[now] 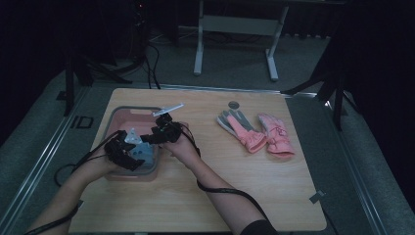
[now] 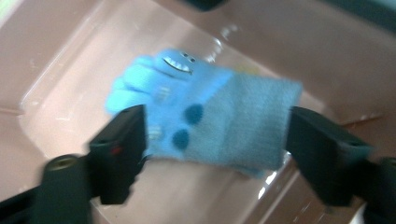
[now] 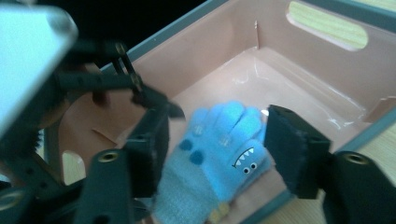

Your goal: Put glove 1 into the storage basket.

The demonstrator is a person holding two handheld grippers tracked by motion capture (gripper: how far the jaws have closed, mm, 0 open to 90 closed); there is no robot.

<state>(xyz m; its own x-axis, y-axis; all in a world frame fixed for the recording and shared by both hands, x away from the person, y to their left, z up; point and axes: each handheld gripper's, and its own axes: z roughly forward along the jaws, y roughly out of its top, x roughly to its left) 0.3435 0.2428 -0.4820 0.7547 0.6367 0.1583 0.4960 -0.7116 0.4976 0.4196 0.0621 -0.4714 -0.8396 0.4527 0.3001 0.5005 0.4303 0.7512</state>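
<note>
Dim surroundings frame a light wooden table (image 1: 205, 196). At its left sits a pink plastic bin with a grey rim (image 1: 113, 117). On the bin's floor lies a light blue knitted glove with a cartoon monster face (image 2: 210, 112). The left gripper (image 2: 215, 140) hangs over the bin, jaws spread wide to either side of the glove, not touching it. The right gripper (image 3: 210, 149) reaches in just beside it, jaws likewise spread and straddling the glove. Well apart, at right, a pair of pink and grey gloves (image 1: 257, 131) lies flat on the table.
</note>
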